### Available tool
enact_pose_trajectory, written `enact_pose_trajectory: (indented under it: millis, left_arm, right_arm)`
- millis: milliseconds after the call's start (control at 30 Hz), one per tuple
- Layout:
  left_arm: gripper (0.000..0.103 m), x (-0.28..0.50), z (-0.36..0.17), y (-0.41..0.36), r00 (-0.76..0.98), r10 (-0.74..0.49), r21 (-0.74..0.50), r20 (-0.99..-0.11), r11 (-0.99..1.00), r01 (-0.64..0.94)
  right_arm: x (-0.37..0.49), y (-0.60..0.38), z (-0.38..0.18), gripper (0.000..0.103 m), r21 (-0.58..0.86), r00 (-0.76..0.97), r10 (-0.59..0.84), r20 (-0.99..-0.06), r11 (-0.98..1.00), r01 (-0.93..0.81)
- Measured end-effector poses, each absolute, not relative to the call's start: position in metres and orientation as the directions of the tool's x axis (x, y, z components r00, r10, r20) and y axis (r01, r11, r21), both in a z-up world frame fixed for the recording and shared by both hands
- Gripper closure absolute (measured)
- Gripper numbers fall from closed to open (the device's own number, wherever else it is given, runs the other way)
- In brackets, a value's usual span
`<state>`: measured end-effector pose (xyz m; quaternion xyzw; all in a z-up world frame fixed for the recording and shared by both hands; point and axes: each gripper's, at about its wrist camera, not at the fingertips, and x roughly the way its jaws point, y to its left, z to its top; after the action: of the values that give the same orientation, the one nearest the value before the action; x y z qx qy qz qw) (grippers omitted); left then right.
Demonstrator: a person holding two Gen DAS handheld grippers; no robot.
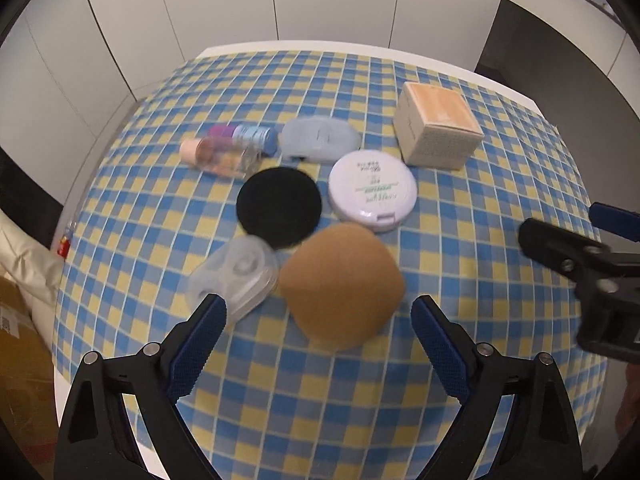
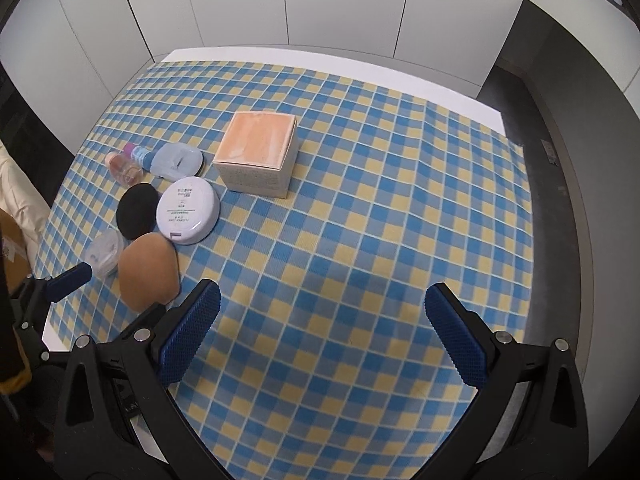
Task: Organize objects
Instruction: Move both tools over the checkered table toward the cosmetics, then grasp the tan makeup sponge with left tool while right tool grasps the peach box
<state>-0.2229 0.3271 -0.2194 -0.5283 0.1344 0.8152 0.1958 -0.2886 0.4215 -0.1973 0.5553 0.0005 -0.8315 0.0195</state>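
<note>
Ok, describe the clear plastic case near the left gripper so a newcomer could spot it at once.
On the blue-and-yellow checked tablecloth, find the cluster of cosmetics. At its near edge, beside the tan teardrop makeup sponge and touching the black round puff, lies the clear plastic case. It alone is see-through and moulded.

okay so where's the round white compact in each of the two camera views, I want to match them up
Left wrist view: the white compact sits just right of centre, behind the tan sponge.
Right wrist view: the white compact lies left of centre, in the cluster at the cloth's left side.
Shared landmark: the square box, behind and to the right of it in both.
</note>
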Motion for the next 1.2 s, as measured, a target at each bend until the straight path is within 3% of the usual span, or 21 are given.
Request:
enact_pose_trajectory:
  millis: [133, 233, 300, 367, 500, 767, 833, 867, 967, 1000, 1033, 1100, 1133, 1167, 1200]
  left_arm:
    - [0.034, -0.226, -0.215, 0.329, -0.397, 0.178, 0.030, -0.900, -0.885, -0.465]
    - [0.070, -0.230, -0.211, 0.329, -0.390, 0.204, 0.010, -0.898, -0.877, -0.481]
    - [0.070, -0.235, -0.209, 0.328, -0.373, 0.213, -0.013, -0.903, -0.881, -0.473]
    - [0.081, -0.239, -0.205, 0.324, -0.376, 0.222, -0.028, -0.900, -0.888, -0.459]
    - [0.081, -0.242, -0.199, 0.305, -0.374, 0.234, -0.056, -0.897, -0.901, -0.429]
    - [0.097, -0.247, -0.201, 0.257, -0.352, 0.251, -0.101, -0.902, -0.914, -0.392]
    - [0.099, -0.246, -0.202, 0.250, -0.342, 0.264, -0.119, -0.902, -0.913, -0.391]
    - [0.100, -0.245, -0.204, 0.252, -0.342, 0.265, -0.120, -0.902, -0.912, -0.391]
    - [0.100, -0.245, -0.205, 0.245, -0.336, 0.272, -0.133, -0.902, -0.914, -0.384]
    - [0.099, -0.245, -0.204, 0.243, -0.330, 0.283, -0.147, -0.900, -0.913, -0.381]
    - [0.090, -0.245, -0.203, 0.243, -0.328, 0.293, -0.158, -0.898, -0.911, -0.381]
    - [0.052, -0.244, -0.199, 0.245, -0.350, 0.283, -0.135, -0.893, -0.910, -0.392]
    - [0.020, -0.243, -0.197, 0.248, -0.371, 0.263, -0.104, -0.891, -0.912, -0.396]
    - [0.003, -0.241, -0.194, 0.251, -0.397, 0.244, -0.073, -0.885, -0.914, -0.398]
    - [0.002, -0.239, -0.192, 0.255, -0.429, 0.223, -0.038, -0.875, -0.916, -0.399]
  right_arm:
    - [-0.300, 0.419, -0.206, 0.000, 0.025, -0.378, -0.036, -0.925, -0.999, 0.032]
    - [-0.309, 0.416, -0.209, 0.000, 0.031, -0.378, -0.041, -0.925, -0.999, 0.033]
    - [-0.316, 0.411, -0.210, 0.000, 0.036, -0.383, -0.047, -0.923, -0.999, 0.036]
    - [-0.323, 0.406, -0.210, 0.000, 0.042, -0.388, -0.054, -0.920, -0.998, 0.039]
    - [-0.339, 0.395, -0.208, 0.000, 0.054, -0.404, -0.066, -0.912, -0.998, 0.042]
    - [-0.376, 0.382, -0.215, 0.002, 0.048, -0.405, -0.046, -0.913, -0.999, 0.006]
    - [-0.380, 0.379, -0.219, 0.023, 0.062, -0.386, -0.064, -0.920, -0.998, 0.017]
    - [-0.380, 0.378, -0.221, 0.045, 0.070, -0.373, -0.075, -0.925, -0.997, 0.027]
    - [-0.374, 0.376, -0.218, 0.049, 0.057, -0.398, -0.072, -0.914, -0.997, 0.051]
    - [-0.370, 0.376, -0.216, 0.050, 0.051, -0.409, -0.072, -0.910, -0.997, 0.062]
    - [-0.368, 0.376, -0.215, 0.050, 0.045, -0.414, -0.067, -0.908, -0.997, 0.064]
    - [-0.360, 0.381, -0.213, 0.050, 0.033, -0.417, -0.053, -0.907, -0.998, 0.055]
    - [-0.358, 0.384, -0.214, 0.050, 0.038, -0.410, -0.054, -0.910, -0.998, 0.048]
    - [-0.355, 0.387, -0.214, 0.050, 0.043, -0.402, -0.056, -0.914, -0.998, 0.041]
    - [-0.352, 0.390, -0.215, 0.050, 0.046, -0.395, -0.056, -0.917, -0.998, 0.034]
